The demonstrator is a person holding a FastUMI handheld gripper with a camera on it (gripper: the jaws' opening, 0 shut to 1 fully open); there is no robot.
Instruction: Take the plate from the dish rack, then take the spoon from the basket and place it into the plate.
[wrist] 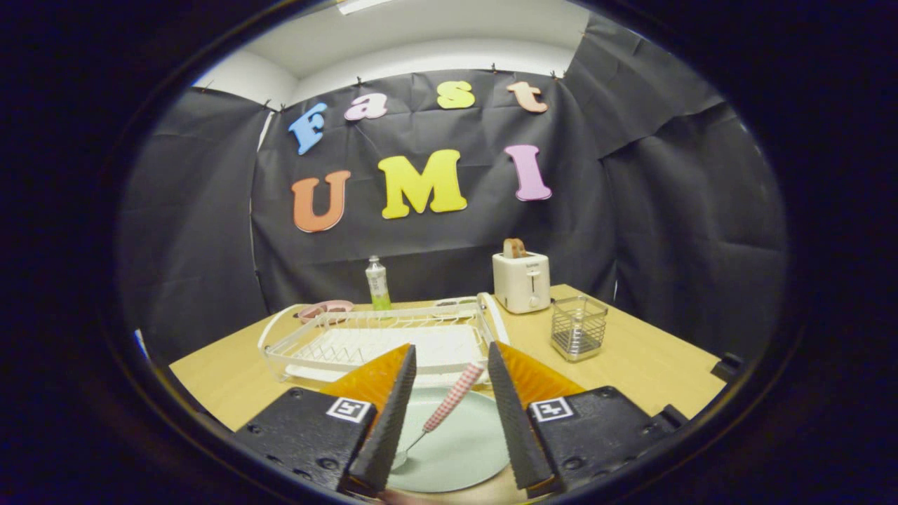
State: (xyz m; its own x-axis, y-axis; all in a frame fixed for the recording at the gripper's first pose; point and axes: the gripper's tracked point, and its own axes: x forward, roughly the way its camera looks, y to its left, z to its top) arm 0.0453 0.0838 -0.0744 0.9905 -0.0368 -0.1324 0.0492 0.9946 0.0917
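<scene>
**A:** What sits at the bottom of the frame?

**B:** The gripper [449, 379] shows its two fingers [389, 421] rising from the lower left and lower right toward the centre. They stand apart with a clear gap, and neither one presses on anything.

**A:** And the spoon?

**B:** The spoon [442, 414] lies in the gap between the fingers, touching neither. Its checked handle slants up toward the right finger, and its bowl rests low, close to the left finger. It lies on a pale green plate [463, 449] at the bottom centre, and the plate rests on a light wooden table [652, 365].

**A:** What is beyond the fingers?

**B:** Just past the plate, in the middle of the frame, stands a white wire dish rack [379, 337] on its tray. Behind its left end, a pinkish dish [325, 308] is partly visible. A small bottle [377, 283] with a green lower half stands upright behind the rack.

**A:** And to the right?

**B:** A wire basket [578, 327] stands right of centre on the table, well apart from the plate. Behind it, nearer the rack, a white toaster [520, 280] holds a slice of bread [514, 247] poking out of its top.
</scene>
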